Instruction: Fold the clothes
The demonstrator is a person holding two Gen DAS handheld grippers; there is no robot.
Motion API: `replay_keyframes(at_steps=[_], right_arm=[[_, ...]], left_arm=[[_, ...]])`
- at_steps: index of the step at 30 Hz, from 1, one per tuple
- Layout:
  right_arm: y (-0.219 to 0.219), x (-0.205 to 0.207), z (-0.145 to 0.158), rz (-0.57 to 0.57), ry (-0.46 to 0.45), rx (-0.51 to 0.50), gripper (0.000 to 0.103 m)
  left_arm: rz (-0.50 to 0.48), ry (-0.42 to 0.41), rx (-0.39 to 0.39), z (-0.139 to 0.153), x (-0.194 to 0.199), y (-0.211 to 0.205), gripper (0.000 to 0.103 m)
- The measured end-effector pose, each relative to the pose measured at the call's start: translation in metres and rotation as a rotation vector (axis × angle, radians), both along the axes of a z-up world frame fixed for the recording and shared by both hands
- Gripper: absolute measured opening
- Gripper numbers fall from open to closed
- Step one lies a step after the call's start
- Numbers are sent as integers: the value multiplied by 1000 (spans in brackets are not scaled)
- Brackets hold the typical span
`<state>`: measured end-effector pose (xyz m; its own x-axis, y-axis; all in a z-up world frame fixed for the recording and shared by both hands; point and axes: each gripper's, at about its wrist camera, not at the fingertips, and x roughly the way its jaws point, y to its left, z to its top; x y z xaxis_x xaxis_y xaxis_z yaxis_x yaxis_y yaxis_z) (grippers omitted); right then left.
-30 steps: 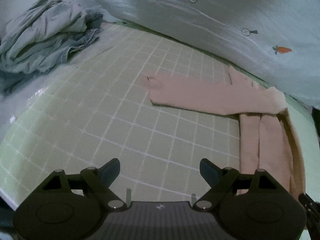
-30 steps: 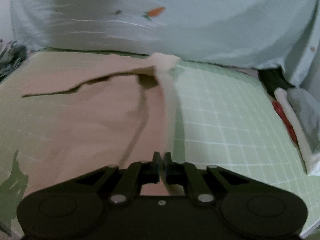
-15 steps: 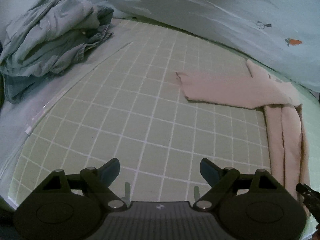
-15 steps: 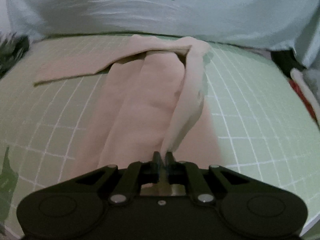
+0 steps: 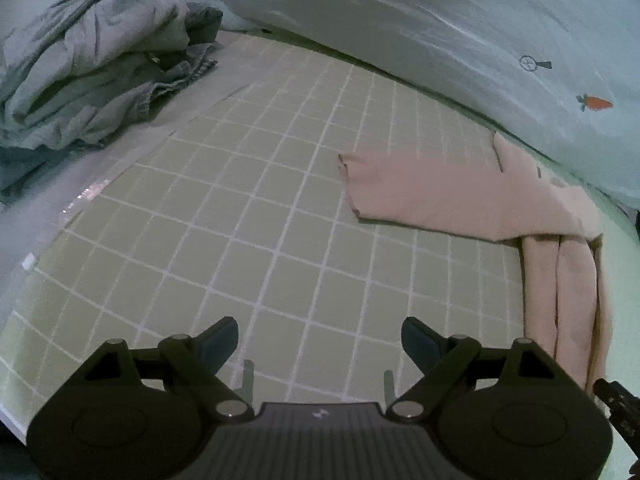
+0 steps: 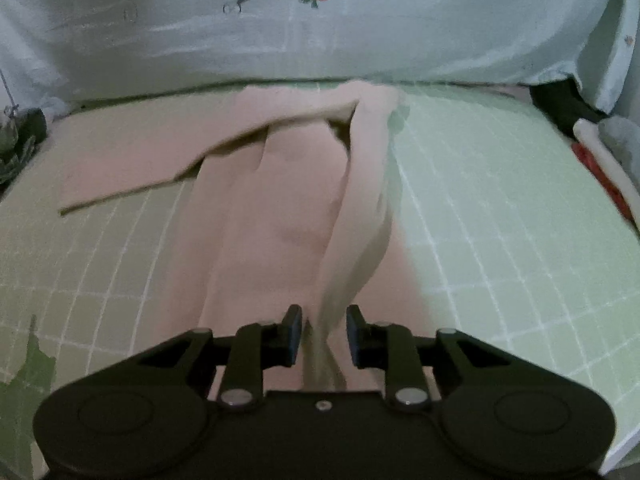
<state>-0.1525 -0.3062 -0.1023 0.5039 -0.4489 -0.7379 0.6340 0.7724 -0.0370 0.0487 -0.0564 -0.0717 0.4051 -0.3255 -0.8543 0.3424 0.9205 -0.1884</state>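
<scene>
Far left, left wrist view: crumpled heap of grey-blue clothes (image 5: 92, 68) at the mat's edge, well apart from everything else.

Left gripper (image 5: 320, 340) tilted steeply down over bare squares of the pale green gridded mat (image 5: 224, 216). Jaws spread wide, nothing between them, no cloth touched.

Further right: pink long-sleeved garment (image 5: 460, 192) flat on the mat, one sleeve stretched leftward, body folded into a narrow strip running toward the camera along the right edge. Behind it, a pale blue sheet printed with small carrots (image 5: 460, 40) drapes along the mat's far side.

Right wrist view: right gripper (image 6: 320, 330) angled down over the garment's near end. Its jaws are opening; the second sleeve (image 6: 360, 216), a loose band of pink cloth folded back over the body, runs down into the gap. Pads stand clear of it on both sides; no pinch.

Far right: a white and red bundle (image 6: 604, 168), too blurred to identify.
</scene>
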Motion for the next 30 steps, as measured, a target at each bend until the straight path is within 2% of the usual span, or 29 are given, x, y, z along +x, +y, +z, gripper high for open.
replay_keyframes(at_steps=[2, 8, 10, 15, 23, 30], right_arm=[[-7, 0, 7, 12, -11, -20, 36], [-52, 10, 28, 43, -39, -56, 41], [-71, 17, 35, 46, -56, -77, 46], [-128, 50, 40, 28, -95, -68, 49], [-212, 136, 21, 44, -105, 22, 51], [-241, 184, -13, 72, -76, 72, 51]], left_arm=[[25, 12, -2, -2, 5, -7, 89], [99, 16, -6, -3, 27, -32, 89], [113, 15, -2, -6, 39, -42, 89], [143, 23, 34, -21, 72, -69, 89], [177, 55, 99, -43, 113, -108, 90], [151, 17, 153, -46, 121, -124, 88]])
